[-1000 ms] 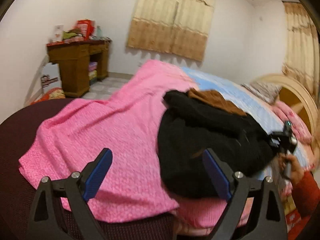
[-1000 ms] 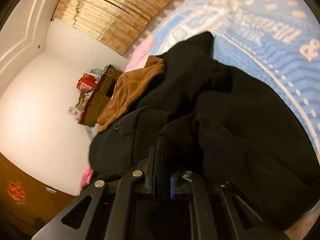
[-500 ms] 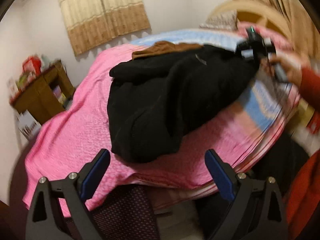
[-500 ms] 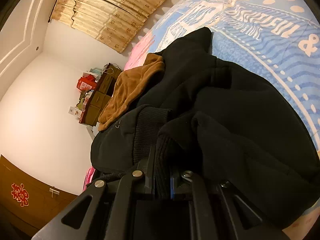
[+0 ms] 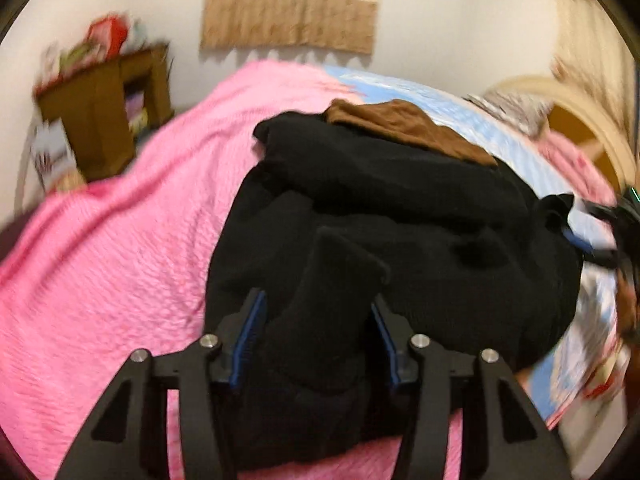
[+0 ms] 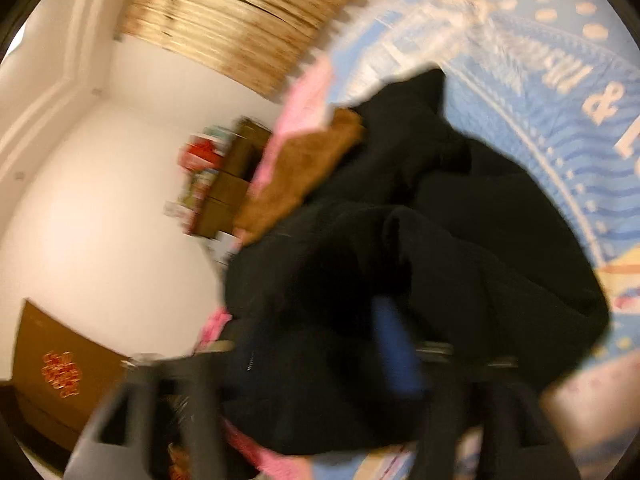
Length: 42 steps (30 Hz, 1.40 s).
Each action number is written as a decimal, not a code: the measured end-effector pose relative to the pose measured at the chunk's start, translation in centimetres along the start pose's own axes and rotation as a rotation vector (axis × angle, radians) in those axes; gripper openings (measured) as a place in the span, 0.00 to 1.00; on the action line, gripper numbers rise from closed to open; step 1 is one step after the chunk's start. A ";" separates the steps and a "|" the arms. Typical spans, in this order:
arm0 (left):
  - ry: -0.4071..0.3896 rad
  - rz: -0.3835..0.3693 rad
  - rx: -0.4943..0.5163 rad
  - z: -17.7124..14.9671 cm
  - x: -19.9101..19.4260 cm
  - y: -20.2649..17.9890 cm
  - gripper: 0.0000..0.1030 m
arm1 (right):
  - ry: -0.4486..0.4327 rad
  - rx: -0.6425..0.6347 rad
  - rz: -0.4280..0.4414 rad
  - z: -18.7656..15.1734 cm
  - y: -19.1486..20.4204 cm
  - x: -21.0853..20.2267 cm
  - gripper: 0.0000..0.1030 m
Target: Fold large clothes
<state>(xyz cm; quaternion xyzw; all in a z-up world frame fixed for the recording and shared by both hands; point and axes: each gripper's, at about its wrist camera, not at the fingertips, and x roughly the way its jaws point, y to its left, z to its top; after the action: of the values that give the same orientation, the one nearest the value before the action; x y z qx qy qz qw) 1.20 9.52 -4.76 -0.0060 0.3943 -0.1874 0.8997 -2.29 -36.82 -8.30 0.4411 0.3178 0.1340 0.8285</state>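
Observation:
A large black garment [image 5: 400, 216] lies heaped on the bed, with a brown garment [image 5: 404, 128] tucked under its far side. My left gripper [image 5: 316, 332] is closing around a raised fold at the near edge. The fold fills the gap and touches both blue pads. In the blurred right wrist view the black garment [image 6: 460, 240] fills the middle and the brown garment [image 6: 304, 176] lies beyond it. My right gripper [image 6: 308, 340] is opening, its jaws wide apart, with black cloth lying loose between them. The right gripper [image 5: 600, 236] also shows at the garment's right edge.
A pink blanket [image 5: 120, 260] covers the bed's left side and a blue patterned sheet [image 6: 540, 100] its right. A wooden desk [image 5: 104, 120] with clutter stands by the far wall. The curved headboard [image 5: 580, 120] rises at the right. A person's hand [image 5: 628, 308] is at the right edge.
My left gripper has come in over the black garment and narrowed from wide open onto a fold. My right gripper, earlier shut on the black cloth, has spread its jaws and let go.

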 end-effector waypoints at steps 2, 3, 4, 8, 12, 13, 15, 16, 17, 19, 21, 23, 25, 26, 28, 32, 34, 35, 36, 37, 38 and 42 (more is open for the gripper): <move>0.013 -0.009 -0.029 0.0 0.8 0.1 0.51 | -0.093 -0.027 0.030 -0.3 0.4 -3.2 0.86; 0.022 -0.006 -0.037 -0.1 1.1 0.1 0.51 | -0.130 -0.048 0.041 -0.3 0.6 -4.6 0.86; 0.032 -0.004 -0.041 -0.1 1.4 0.1 0.51 | -0.171 -0.102 0.032 -0.3 1.1 -6.0 0.86; 0.040 0.014 -0.030 -0.3 1.4 -0.5 0.55 | -0.141 -0.371 -0.154 -0.7 4.1 -5.3 0.86; 0.056 0.025 -0.027 0.2 2.0 -0.7 0.66 | -0.068 -0.723 -0.330 -1.3 7.7 -0.2 0.86; 0.063 0.027 -0.031 0.3 2.1 -0.6 0.69 | -0.075 -0.832 -0.376 -1.5 8.3 1.3 0.86; 0.085 0.018 -0.045 0.4 2.5 -0.4 0.72 | -0.037 -0.981 -0.426 -1.7 8.6 4.1 0.86; 0.092 0.015 -0.047 0.5 2.6 -0.3 0.72 | 0.040 -1.029 -0.439 -1.7 8.2 6.1 0.86; 0.098 0.015 -0.047 0.6 2.7 -0.3 0.72 | 0.096 -1.040 -0.434 -1.6 7.5 7.2 0.86; 0.096 0.018 -0.044 0.7 2.8 -0.3 0.69 | 0.189 -1.032 -0.436 -1.5 6.0 9.3 0.82; 0.087 0.004 -0.045 0.7 2.8 -0.5 0.27 | 0.194 -0.969 -0.378 -1.1 5.7 8.9 0.49; 0.066 -0.024 -0.050 0.5 2.3 -0.6 0.18 | 0.155 -0.901 -0.378 -0.6 5.8 7.3 0.28; 0.018 -0.036 -0.023 0.4 1.1 -1.2 0.16 | 0.103 -0.843 -0.343 -0.9 6.0 4.7 0.25; -0.004 -0.044 -0.013 0.4 0.3 -1.5 0.15 | 0.089 -0.828 -0.337 -1.1 6.2 4.0 0.24; -0.046 -0.097 -0.031 1.1 -1.4 -1.7 0.15 | 0.036 -0.786 -0.299 -1.4 7.2 1.3 0.23; -0.140 -0.138 -0.064 5.3 -3.8 -1.7 0.15 | -0.082 -0.752 -0.249 -0.2 9.8 -1.8 0.23; -0.172 -0.135 -0.083 8.3 -3.7 -1.5 0.15 | -0.132 -0.710 -0.238 2.1 10.7 -2.0 0.23; -0.187 -0.126 -0.087 9.5 -3.5 -1.4 0.15 | -0.157 -0.693 -0.246 3.3 11.3 -1.7 0.23; -0.208 -0.112 -0.095 11.3 -2.9 -1.3 0.15 | -0.179 -0.688 -0.259 4.4 11.7 -1.3 0.23; -0.223 -0.104 -0.106 12.7 -2.4 -1.1 0.15 | -0.209 -0.679 -0.274 5.8 12.1 -0.9 0.23; -0.235 -0.094 -0.123 14.6 -1.3 -0.9 0.15 | -0.229 -0.665 -0.282 6.9 12.3 -0.4 0.23; -0.279 0.006 -0.155 19.2 3.4 -0.7 0.16 | -0.316 -0.635 -0.391 12.0 12.1 3.5 0.23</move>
<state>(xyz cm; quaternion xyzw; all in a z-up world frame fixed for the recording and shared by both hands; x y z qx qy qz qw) 16.76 5.02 6.17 -0.1001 0.2786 -0.1512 0.9431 8.85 -35.80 5.06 0.1097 0.2074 -0.0042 0.9721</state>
